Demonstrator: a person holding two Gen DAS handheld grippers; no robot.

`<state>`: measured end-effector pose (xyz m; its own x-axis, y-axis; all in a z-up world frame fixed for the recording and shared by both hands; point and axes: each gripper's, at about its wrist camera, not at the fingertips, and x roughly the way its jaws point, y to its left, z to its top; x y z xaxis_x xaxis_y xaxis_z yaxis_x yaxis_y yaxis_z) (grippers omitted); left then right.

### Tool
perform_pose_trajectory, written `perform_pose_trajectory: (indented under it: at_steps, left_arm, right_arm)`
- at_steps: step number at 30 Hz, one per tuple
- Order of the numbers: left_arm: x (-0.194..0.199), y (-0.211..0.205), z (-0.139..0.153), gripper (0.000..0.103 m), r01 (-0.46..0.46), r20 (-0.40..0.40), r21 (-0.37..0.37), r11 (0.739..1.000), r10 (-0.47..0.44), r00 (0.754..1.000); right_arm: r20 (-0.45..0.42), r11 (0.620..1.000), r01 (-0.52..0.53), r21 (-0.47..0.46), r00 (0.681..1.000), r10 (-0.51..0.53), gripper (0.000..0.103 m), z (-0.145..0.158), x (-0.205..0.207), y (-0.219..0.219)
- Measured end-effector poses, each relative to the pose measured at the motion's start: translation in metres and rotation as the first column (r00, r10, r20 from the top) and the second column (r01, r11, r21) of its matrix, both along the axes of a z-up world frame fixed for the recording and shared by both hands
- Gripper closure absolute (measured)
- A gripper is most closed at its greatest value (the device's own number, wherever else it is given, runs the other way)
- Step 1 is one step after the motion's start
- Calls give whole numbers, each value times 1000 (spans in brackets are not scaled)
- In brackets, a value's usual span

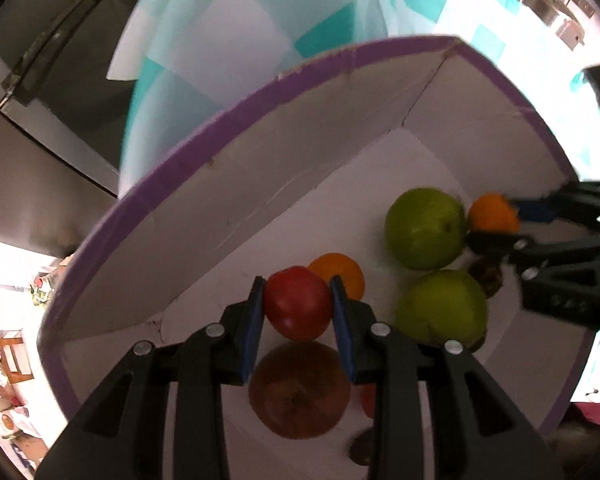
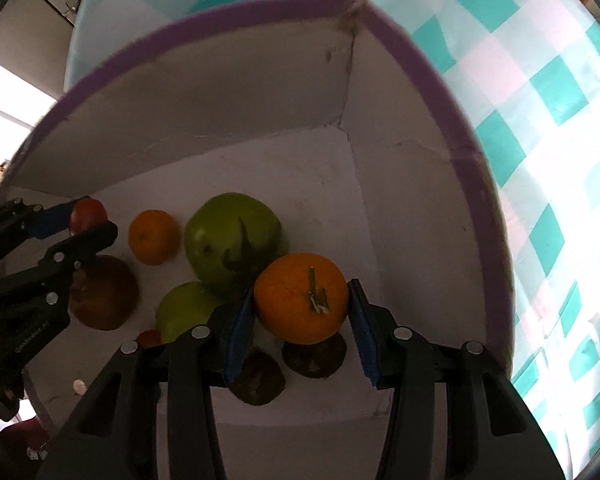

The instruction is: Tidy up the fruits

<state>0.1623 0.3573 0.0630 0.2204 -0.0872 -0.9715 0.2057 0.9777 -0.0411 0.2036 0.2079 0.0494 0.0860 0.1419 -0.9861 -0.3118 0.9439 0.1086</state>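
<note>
Checkered teal tablecloth (image 1: 260, 40) lies under my purple-rimmed box (image 1: 228, 216). Left view: my left gripper (image 1: 298, 304) clamps a red fruit (image 1: 298, 304) above the box floor, green apples (image 1: 424, 228) beside. Right view: my right gripper (image 2: 302, 300) clamps an orange (image 2: 302, 300), stem toward the camera, brown fruits (image 2: 256, 378) beneath.

Teal-white checked tablecloth (image 2: 548, 92) – purple-rimmed white box (image 2: 416, 184) directly on it.

A teal-and-white checked cloth (image 2: 540, 92) covers the table. Beyond it stand a steel fridge (image 1: 56, 80), a wooden chair (image 1: 14, 356), and what may be steel containers (image 1: 556, 4).
</note>
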Motion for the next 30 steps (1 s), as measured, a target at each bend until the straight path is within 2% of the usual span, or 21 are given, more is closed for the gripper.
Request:
perform_pose_trajectory:
  at_steps: [3,6,8,9,11,13,14,16,18,22,23,30]
  left_arm:
    - [3,0,-10,70,4,-26,19,1000,-3,1000]
    - [5,0,-9,69,8,0,41,999,-8,1000]
    - [6,2,-8,57,-6,18,54,999,5,1000]
    - [6,3,-7,47,-10,20,49,999,9,1000]
    - [4,6,-6,38,-26,26,24,999,25,999]
    - [0,10,0,21,-49,49,-22,999,50,998]
    - [-2,11,3,17,-55,65,-44,997,58,996]
    - [-5,13,10,2,-68,98,-68,995,75,992]
    - [-10,12,14,2,-68,121,-76,995,76,990]
    - [-27,5,33,2,-64,201,-30,997,69,977]
    - [-14,0,38,2,-78,201,-26,997,82,976]
    - [-32,5,39,2,-189,115,-73,979,196,974]
  right_arm:
    - [-5,1000,6,5,1000,-6,60,2,7,-1]
    - [3,1000,-4,2,1000,4,60,5,8,2]
    - [1,1000,2,-2,1000,-2,58,5,6,2]
    - [0,1000,8,4,1000,-8,53,6,5,2]
    - [-4,1000,11,29,1000,-11,45,8,0,2]
    - [-3,1000,-5,26,1000,5,37,9,-8,3]
    - [-3,1000,-11,22,1000,11,36,10,-11,4]
    - [5,999,-11,36,1000,10,31,11,-13,3]
    - [14,999,-5,45,1000,5,28,14,-16,1]
    - [37,998,5,70,999,-7,24,20,-26,-8]
    - [42,997,5,71,999,-8,24,21,-29,-11]
    - [53,998,1,70,999,-4,21,26,-42,-18]
